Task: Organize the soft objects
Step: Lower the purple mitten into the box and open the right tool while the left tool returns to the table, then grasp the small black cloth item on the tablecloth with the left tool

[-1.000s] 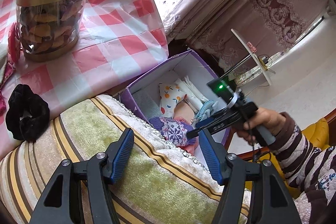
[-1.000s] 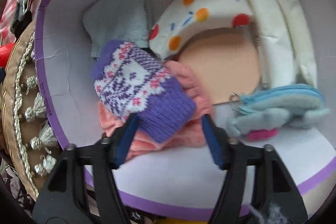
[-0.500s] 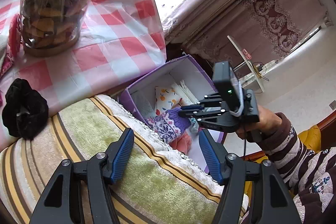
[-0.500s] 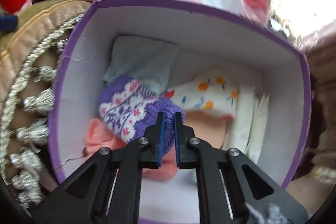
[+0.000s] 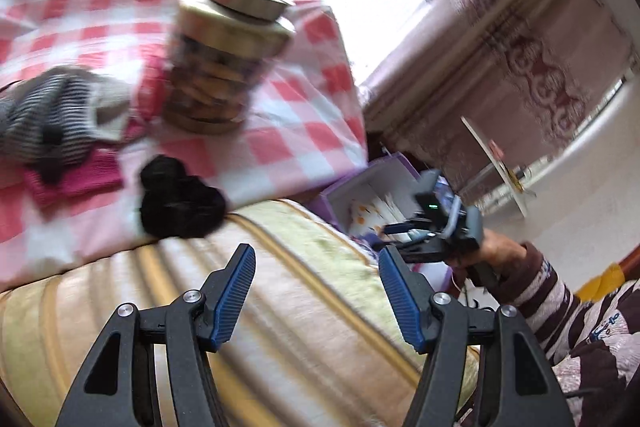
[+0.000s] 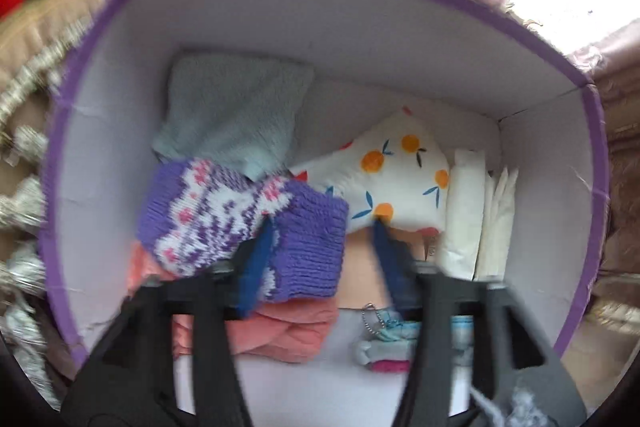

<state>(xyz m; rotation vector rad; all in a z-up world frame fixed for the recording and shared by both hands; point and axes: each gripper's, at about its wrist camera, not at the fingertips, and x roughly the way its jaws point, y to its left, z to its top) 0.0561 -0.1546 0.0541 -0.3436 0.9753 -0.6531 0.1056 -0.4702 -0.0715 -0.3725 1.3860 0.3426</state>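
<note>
From the left wrist, the left tool (image 5: 312,291) hangs wide and empty over the striped cushion (image 5: 280,307), the black scrunchie (image 5: 180,199) just beyond it at the surface's (image 5: 280,147) edge — a blurred, hurried reach could overshoot toward the jar (image 5: 224,59) behind the scrunchie. From the right wrist, the right tool (image 6: 320,247) is opening above the purple box (image 6: 592,187), nothing pressed between its pads; the knitted mitten (image 6: 208,211) lies inside against the left blade — it could snag and lift out.

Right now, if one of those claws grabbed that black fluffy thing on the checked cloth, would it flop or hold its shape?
The black scrunchie looks like bunched, fuzzy fabric, so it would probably squash and sag. It seems light for its bulk and unlikely to roll. It lies at the tablecloth edge beside the striped cushion, so a push might slide it off.
</note>
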